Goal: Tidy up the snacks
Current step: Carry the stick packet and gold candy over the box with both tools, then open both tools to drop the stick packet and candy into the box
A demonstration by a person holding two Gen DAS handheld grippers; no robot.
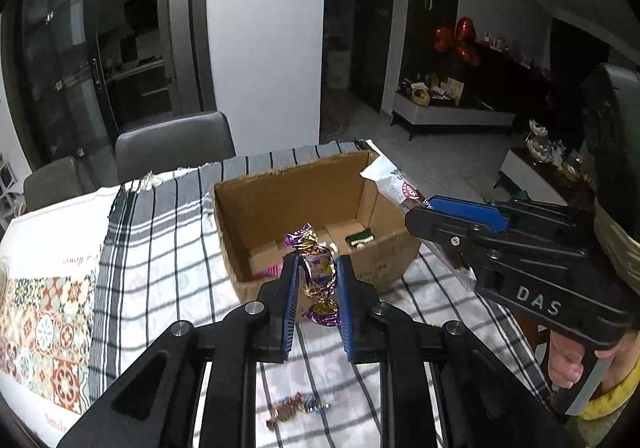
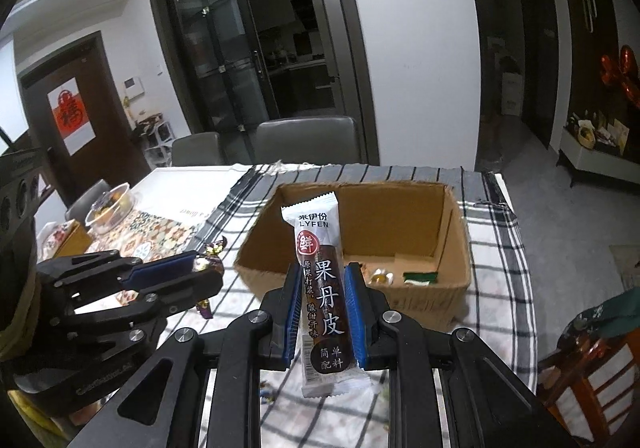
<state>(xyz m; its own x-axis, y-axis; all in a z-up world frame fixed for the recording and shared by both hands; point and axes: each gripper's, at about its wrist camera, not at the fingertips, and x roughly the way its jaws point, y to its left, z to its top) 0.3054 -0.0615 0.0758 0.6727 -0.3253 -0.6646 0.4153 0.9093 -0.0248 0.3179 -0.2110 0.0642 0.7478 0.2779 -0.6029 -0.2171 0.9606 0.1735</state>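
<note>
My left gripper (image 1: 318, 268) is shut on a purple and gold foil candy (image 1: 317, 275), held above the cloth just in front of the open cardboard box (image 1: 280, 208). My right gripper (image 2: 323, 280) is shut on a long white and brown fruit-leather bar (image 2: 323, 288), held upright in front of the same box (image 2: 456, 248). In the left wrist view the right gripper (image 1: 436, 208) comes in from the right with the bar (image 1: 394, 184) over the box's right wall. In the right wrist view the left gripper (image 2: 200, 268) sits at the left with the candy (image 2: 212, 260). A few small snacks lie on the box floor (image 2: 420, 277).
A striped cloth (image 1: 160, 248) covers the table, with a patterned mat (image 1: 44, 328) at the left. A wrapped candy (image 1: 296, 406) lies on the cloth near me. A clear lidded bowl (image 2: 110, 208) stands far left. Grey chairs (image 2: 306, 140) stand behind the table.
</note>
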